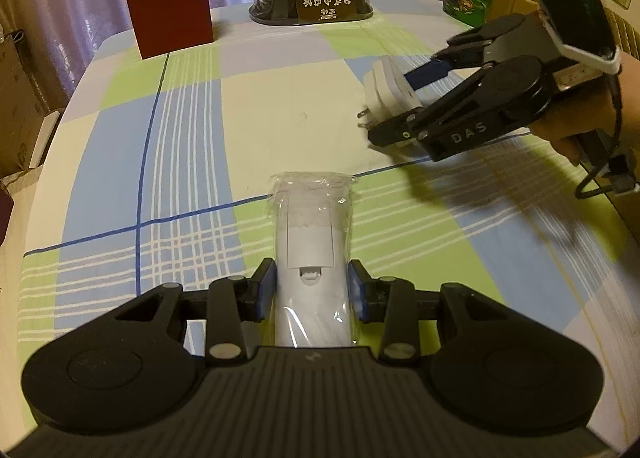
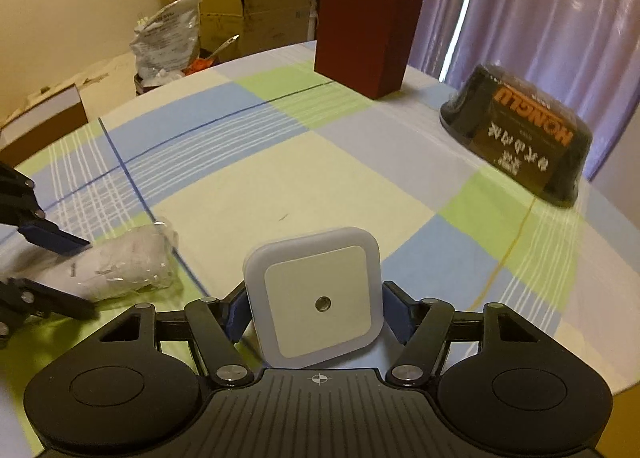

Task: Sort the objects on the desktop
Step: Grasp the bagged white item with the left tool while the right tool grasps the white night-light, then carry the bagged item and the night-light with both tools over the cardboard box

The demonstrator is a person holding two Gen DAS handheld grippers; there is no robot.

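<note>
Over the checked tablecloth (image 1: 280, 106), near its front edge, my left gripper (image 1: 312, 290) is clamping a wrapped white remote (image 1: 312, 242); my right gripper (image 2: 314, 304) is gripping a night-light plug (image 2: 316, 298).

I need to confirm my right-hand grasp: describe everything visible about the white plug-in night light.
The night light is a square white plastic unit with rounded corners, a translucent rim and a small round sensor at the centre of its face. Two metal prongs stick out of its back. The right gripper holds it above the checked tablecloth, jaws shut on its sides.
</note>
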